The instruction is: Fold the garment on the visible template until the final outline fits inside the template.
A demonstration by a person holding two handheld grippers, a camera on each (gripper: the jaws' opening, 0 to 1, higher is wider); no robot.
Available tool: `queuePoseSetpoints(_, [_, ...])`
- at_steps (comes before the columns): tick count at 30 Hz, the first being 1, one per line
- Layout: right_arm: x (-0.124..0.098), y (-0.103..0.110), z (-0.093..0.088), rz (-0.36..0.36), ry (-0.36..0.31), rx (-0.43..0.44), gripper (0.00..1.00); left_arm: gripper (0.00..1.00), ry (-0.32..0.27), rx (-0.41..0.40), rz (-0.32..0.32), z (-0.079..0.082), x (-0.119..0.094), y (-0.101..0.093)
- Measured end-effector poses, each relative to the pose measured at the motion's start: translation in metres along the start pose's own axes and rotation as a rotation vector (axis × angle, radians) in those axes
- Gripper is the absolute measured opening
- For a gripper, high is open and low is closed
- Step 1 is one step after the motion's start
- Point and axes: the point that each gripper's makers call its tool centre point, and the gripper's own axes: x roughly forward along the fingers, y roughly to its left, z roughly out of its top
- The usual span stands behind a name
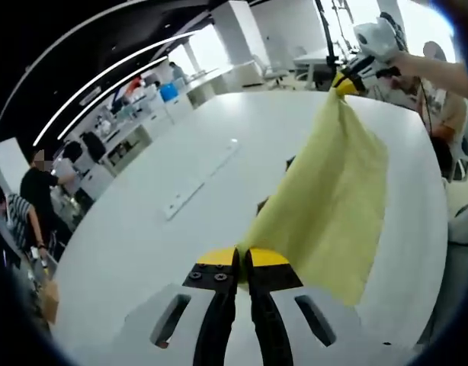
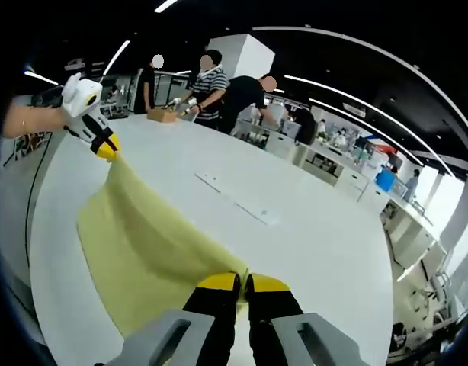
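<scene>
Left gripper [image 1: 242,259] clamped on one corner of the yellow garment [image 1: 333,206], jaws pressed together with cloth pinched between the yellow tips. Right gripper [image 2: 242,284] likewise clenched on another corner of the same garment. Two grippers counted, one garment, one white table [image 1: 142,229]. Garment held up and stretched between the two grippers, sagging in the middle, lower edge hanging toward the tabletop; cannot tell whether it touches. Opposite gripper seen at the far end of the cloth in each view, gripped by a hand [image 1: 417,65] with a bare forearm.

Two flush rectangular panels [image 1: 200,179] set into the table's middle, apart from the cloth. Broad bare tabletop on the far side of the garment, rounded table edge curving around on all sides. Something dark [image 1: 290,162] peeking out from behind the cloth in the left gripper view, mostly hidden, not identifiable.

Three people [image 2: 211,88] standing at the far end of the table by a cardboard box [image 2: 164,114]. Template outline hard to make out. Background desks and shelves small and blurred.
</scene>
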Motion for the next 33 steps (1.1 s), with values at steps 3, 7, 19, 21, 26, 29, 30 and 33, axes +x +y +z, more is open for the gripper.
queuePoseSetpoints(3, [0.007,-0.003,-0.005,-0.010,0.023,-0.011,0.00,0.02,0.009,-0.010,-0.007,-0.002,0.010,-0.001])
queuePoseSetpoints(7, [0.019,-0.003,-0.011,-0.011,0.052,-0.017,0.00,0.02,0.041,0.003,-0.002,-0.010,0.025,0.004])
queuePoseSetpoints(19, [0.056,-0.001,-0.040,0.001,0.163,-0.088,0.00,0.02,0.111,-0.047,-0.028,-0.035,0.059,0.003])
queuePoseSetpoints(21, [0.062,-0.001,-0.044,0.008,0.174,-0.093,0.00,0.02,0.123,-0.041,-0.032,-0.039,0.063,0.004])
queuePoseSetpoints(26, [0.074,-0.001,-0.054,0.025,0.208,-0.106,0.01,0.02,0.141,-0.063,-0.047,-0.049,0.078,0.005])
queuePoseSetpoints(29, [0.080,-0.002,-0.057,0.035,0.218,-0.110,0.01,0.02,0.155,-0.057,-0.057,-0.053,0.084,0.005])
queuePoseSetpoints(30, [0.082,-0.002,-0.059,0.037,0.221,-0.111,0.01,0.02,0.159,-0.054,-0.062,-0.055,0.086,0.004])
queuePoseSetpoints(33, [0.086,-0.001,-0.063,0.042,0.233,-0.113,0.01,0.02,0.165,-0.048,-0.071,-0.057,0.089,0.003])
